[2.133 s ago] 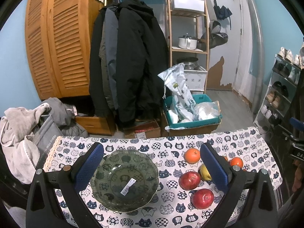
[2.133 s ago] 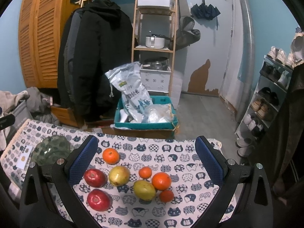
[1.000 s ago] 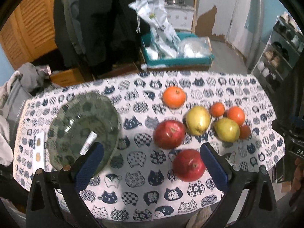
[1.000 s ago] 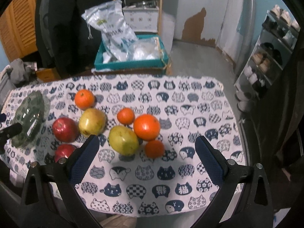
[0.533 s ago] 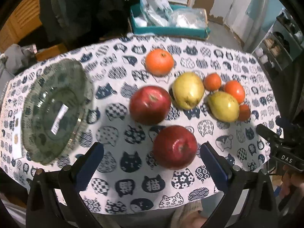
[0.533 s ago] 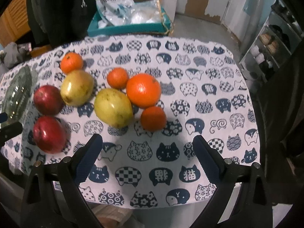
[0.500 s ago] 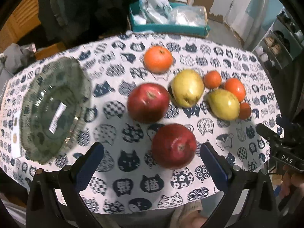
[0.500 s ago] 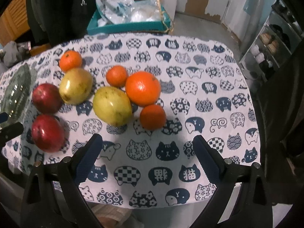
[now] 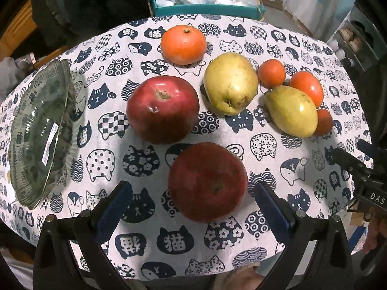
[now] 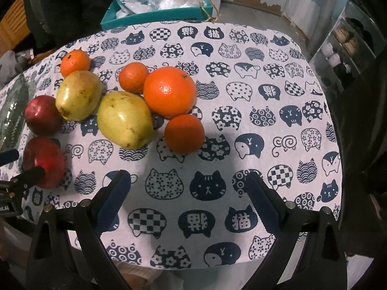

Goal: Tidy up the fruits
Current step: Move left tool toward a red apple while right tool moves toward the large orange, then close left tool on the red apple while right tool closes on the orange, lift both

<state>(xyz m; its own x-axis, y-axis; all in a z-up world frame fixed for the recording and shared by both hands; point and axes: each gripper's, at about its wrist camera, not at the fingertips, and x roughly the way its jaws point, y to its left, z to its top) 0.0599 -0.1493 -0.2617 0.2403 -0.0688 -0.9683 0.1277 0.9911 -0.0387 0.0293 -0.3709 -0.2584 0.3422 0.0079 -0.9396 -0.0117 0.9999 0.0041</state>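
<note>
On the cat-print tablecloth (image 9: 278,232) lie two red apples, two yellow-green pears and several oranges. My left gripper (image 9: 191,187) points down over the near red apple (image 9: 208,181). Its jaws are closing, with the apple between the blue pads and gaps on both sides. The other apple (image 9: 163,110) and a pear (image 9: 231,83) lie just beyond. A green glass bowl (image 9: 41,130) stands at the left. My right gripper (image 10: 187,177) is open over bare cloth, nothing between its fingers. A small orange (image 10: 185,133), a big orange (image 10: 169,91) and a pear (image 10: 125,119) lie just ahead of it.
Beyond the table's far edge sits a teal box (image 9: 205,9) filled with plastic bags. Dark coats hang at the back left. A shoe rack (image 10: 348,46) stands to the right. The right half of the tablecloth (image 10: 278,91) holds no fruit.
Both grippers have come down toward the table and tilted more steeply, so the fruit looks larger. The near red apple now sits between the left gripper's fingers.
</note>
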